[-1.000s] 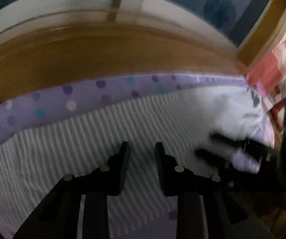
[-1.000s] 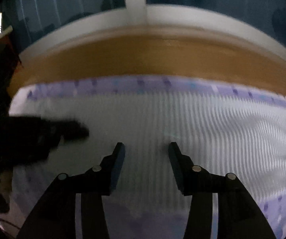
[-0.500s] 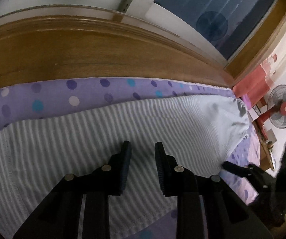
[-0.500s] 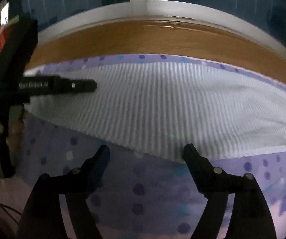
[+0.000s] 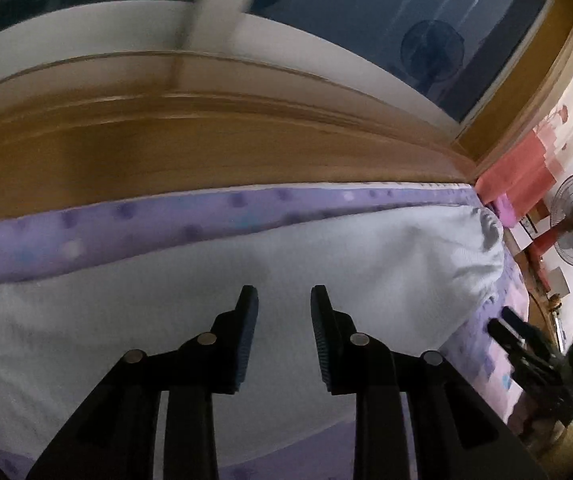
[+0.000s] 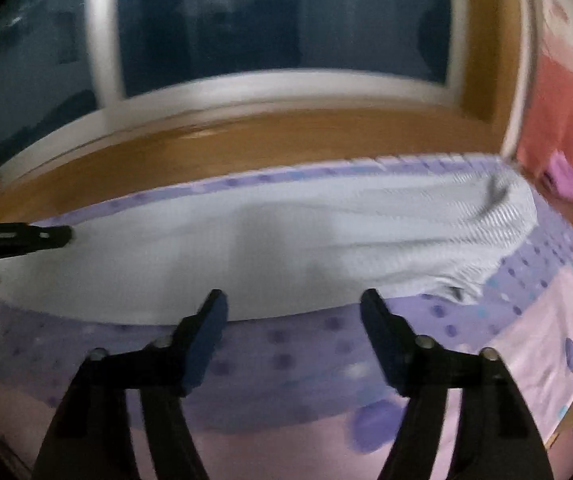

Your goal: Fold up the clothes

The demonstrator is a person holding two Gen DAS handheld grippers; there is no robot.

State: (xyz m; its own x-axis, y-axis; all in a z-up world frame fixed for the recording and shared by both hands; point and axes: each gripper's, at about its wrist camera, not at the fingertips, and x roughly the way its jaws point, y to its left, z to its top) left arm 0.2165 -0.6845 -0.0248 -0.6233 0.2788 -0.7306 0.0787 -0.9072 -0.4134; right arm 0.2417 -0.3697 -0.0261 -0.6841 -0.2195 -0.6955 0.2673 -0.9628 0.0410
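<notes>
White striped garment (image 5: 326, 264), one, on dotted purple bedsheet (image 6: 286, 360), two grippers, both jaws released, empty.

Right tool (image 6: 292, 306), fingers wide apart (nothing between), above dotted purple sheet (image 6: 286, 356) beside striped garment (image 6: 270, 248).

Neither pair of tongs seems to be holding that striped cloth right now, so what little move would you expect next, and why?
Probably the right tongs ease forward and down to the near hem of the pale striped garment. They are open and empty, just short of that edge, on the purple dotted bedsheet.
</notes>
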